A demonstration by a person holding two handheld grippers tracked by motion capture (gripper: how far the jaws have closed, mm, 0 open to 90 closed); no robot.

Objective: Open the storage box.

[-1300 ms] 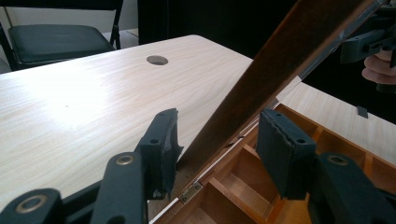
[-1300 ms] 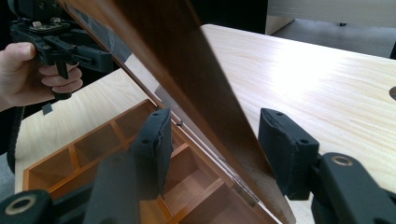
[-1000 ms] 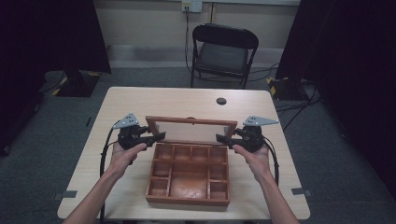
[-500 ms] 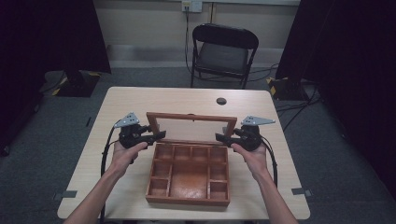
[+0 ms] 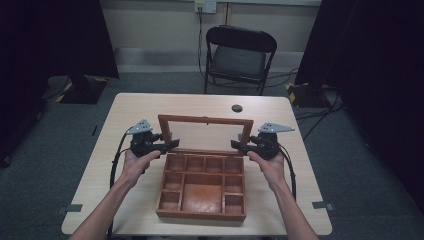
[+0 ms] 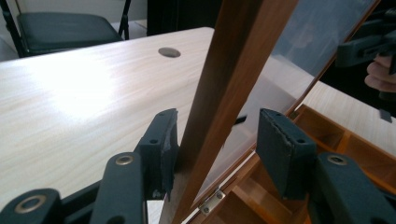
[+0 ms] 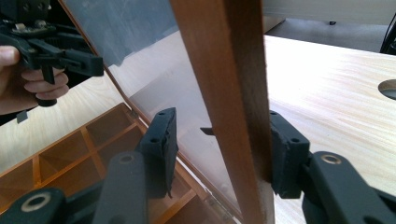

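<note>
Dark curtains and a folding chair fill the top of the high view, behind a pale desk. At centre frame sits a wooden compartment box, empty as far as I can see. Its glass-paned lid stands raised on hinges at the box's far edge, its long axis running left to right. The left claw straddles the lid's left frame post, one pad touching the wood, the other clear of it, so it is parted and holds nothing. The right claw straddles the right post likewise, jaws apart. Each post lies between its own claw's jaws, so both hands are equally near. Any swing of the lid, I judge, turns about that hinge line.
</note>
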